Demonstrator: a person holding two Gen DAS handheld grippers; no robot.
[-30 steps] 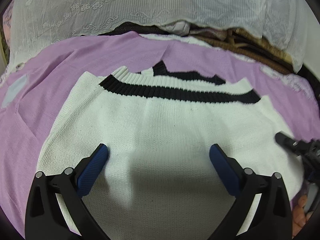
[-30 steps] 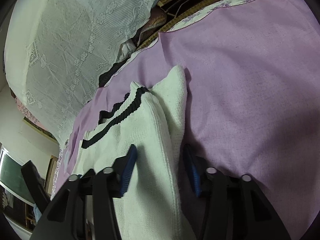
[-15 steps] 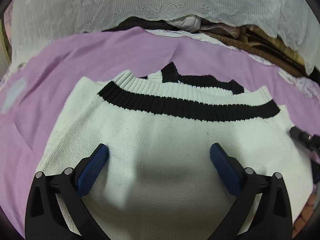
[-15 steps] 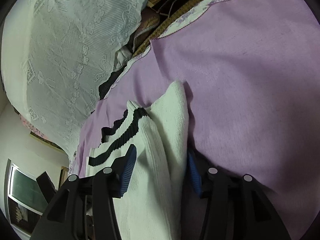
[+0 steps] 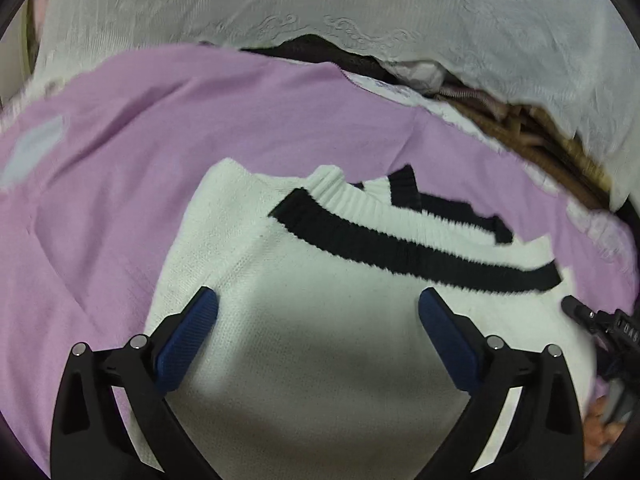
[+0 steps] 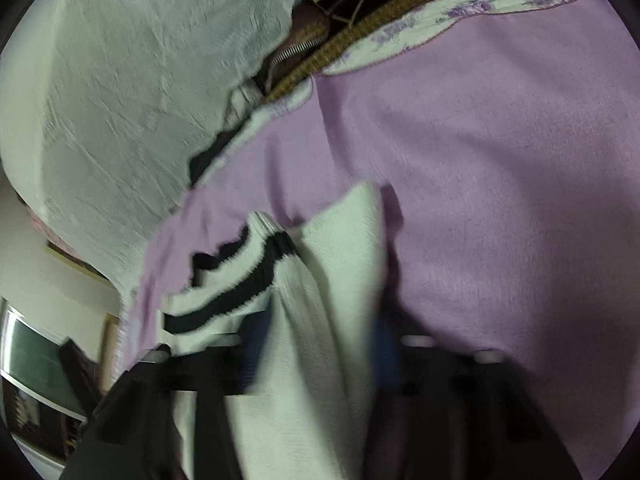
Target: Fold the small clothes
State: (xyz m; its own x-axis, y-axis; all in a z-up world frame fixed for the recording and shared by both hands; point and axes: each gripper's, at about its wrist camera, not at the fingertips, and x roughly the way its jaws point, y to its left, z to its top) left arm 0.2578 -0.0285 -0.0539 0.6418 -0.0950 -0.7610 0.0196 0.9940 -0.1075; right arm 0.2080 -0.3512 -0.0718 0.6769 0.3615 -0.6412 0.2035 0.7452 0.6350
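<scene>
A white knit sweater (image 5: 328, 344) with black stripes at its ribbed edge lies folded on the purple sheet (image 5: 132, 184). My left gripper (image 5: 318, 312) hovers just over the sweater's middle, open wide, nothing between its blue pads (image 5: 192, 328). In the right wrist view the sweater's folded right edge (image 6: 320, 320) runs up between the fingers of my right gripper (image 6: 316, 344). Its jaws are closing on that thick fold, and the picture is blurred there. The right gripper's black tip (image 5: 588, 316) shows at the sweater's right edge in the left wrist view.
A white lace cloth (image 5: 320, 4) hangs behind the sheet. Brown woven items (image 6: 400, 4) and a floral border (image 6: 460, 12) lie at the sheet's far edge. Part of a hand (image 5: 600, 428) shows at the lower right. A framed window (image 6: 36, 360) sits far left.
In the left wrist view the sweater has slid toward the right and its striped edge now slants. The right wrist view has become blurred, with the fold still between the fingers.
</scene>
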